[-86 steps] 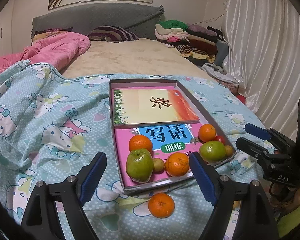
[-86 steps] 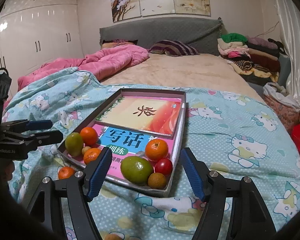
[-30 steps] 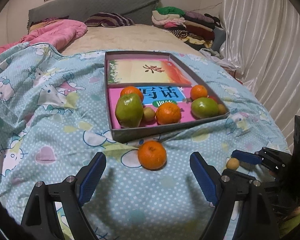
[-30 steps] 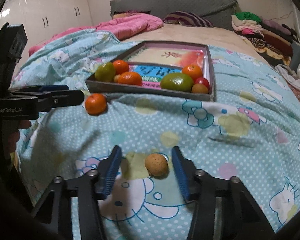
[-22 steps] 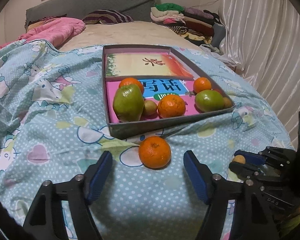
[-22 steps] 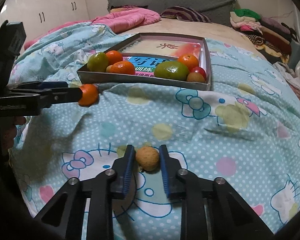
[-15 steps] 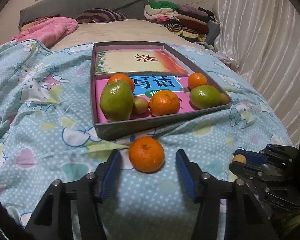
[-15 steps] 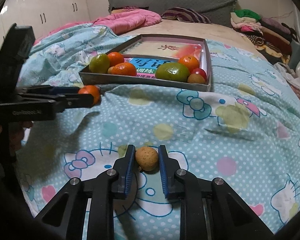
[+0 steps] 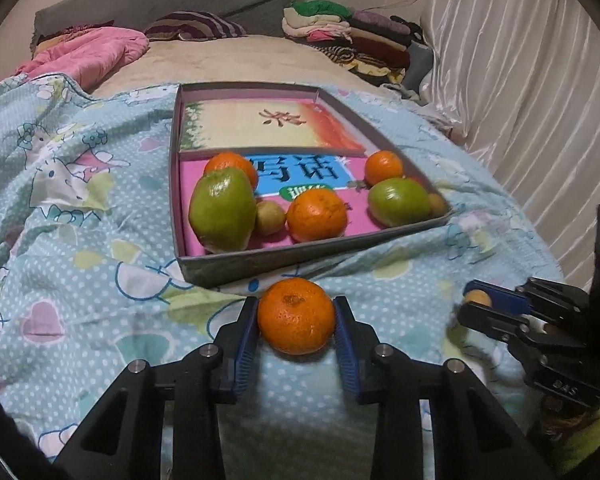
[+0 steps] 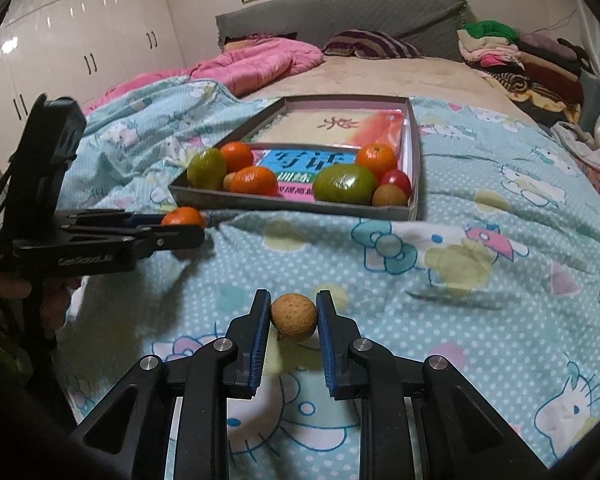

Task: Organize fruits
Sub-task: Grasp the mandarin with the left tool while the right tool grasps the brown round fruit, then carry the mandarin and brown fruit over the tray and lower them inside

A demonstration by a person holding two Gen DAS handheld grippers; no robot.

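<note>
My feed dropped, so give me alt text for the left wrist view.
The left gripper is closed on an orange lying on the Hello Kitty quilt, just before a grey tray holding oranges and green fruits. At right, the right gripper grips a small tan fruit.

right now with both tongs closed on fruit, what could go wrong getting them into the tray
1. The small brown fruit sits only at the tips of the right tongs, so it may slip out.
2. The orange in the left tongs lies close to the tray wall; a low lift could bump it.
3. The tray's near end is crowded, so landing fruit may roll.
</note>
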